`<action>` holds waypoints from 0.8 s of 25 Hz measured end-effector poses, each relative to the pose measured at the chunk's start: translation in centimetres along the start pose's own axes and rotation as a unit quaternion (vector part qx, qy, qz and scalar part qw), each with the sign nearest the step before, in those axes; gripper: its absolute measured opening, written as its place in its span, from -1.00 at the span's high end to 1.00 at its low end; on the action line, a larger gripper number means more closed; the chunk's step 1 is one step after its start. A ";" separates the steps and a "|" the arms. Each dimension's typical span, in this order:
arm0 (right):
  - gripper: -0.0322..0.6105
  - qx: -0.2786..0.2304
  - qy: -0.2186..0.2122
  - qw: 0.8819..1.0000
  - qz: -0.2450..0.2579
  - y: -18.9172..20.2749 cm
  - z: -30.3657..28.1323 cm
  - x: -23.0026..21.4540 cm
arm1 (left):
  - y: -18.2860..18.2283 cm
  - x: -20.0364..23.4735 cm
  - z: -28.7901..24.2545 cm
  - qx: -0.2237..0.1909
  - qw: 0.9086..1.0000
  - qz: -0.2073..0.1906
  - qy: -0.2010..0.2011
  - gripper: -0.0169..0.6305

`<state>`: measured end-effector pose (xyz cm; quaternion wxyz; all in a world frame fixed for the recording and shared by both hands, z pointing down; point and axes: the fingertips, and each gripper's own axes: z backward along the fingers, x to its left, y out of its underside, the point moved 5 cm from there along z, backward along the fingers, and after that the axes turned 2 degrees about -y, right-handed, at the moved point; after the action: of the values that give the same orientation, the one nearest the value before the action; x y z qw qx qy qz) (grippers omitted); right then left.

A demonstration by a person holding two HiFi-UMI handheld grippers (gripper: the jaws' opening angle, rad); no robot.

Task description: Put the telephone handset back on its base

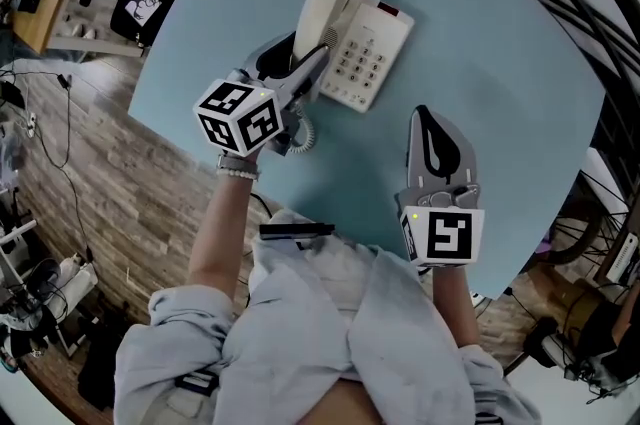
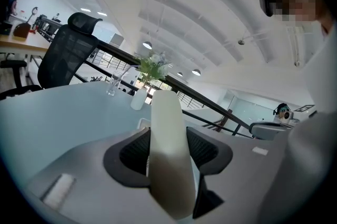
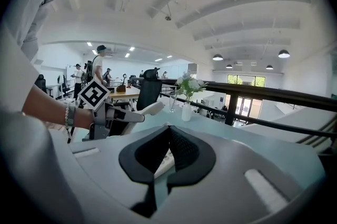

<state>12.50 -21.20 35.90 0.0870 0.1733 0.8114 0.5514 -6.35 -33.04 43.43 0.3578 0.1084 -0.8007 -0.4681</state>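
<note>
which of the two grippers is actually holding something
The left gripper: its jaws are shut on the cream telephone handset. The right gripper has its jaws together with nothing between them.

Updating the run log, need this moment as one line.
left claw: shut on handset at base | right claw: shut, empty | seating: unclear

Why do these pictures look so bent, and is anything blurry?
Head view: the wide lens bows the table at its edge; light is even, shadows faint. Left gripper view: black round border; the handset, close to the lens, looks soft at its near end. Right gripper view: same round border; the ceiling beams curve.
</note>
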 end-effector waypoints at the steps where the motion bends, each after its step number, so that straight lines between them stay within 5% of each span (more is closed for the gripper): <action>1: 0.88 0.002 0.001 1.000 -0.001 0.1 -0.1 -0.1 | 0.1 0.1 -0.3 0.004 1.000 -0.002 0.001 0.30; 20: 0.88 0.023 0.000 1.000 -0.006 1.2 -1.9 0.1 | 1.9 2.6 -4.0 0.039 0.999 -0.010 -0.022 0.30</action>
<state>11.98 -22.45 37.69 0.0857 0.1704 0.8249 0.5322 -5.17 -36.01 47.49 0.3304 0.1200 -0.8250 -0.4425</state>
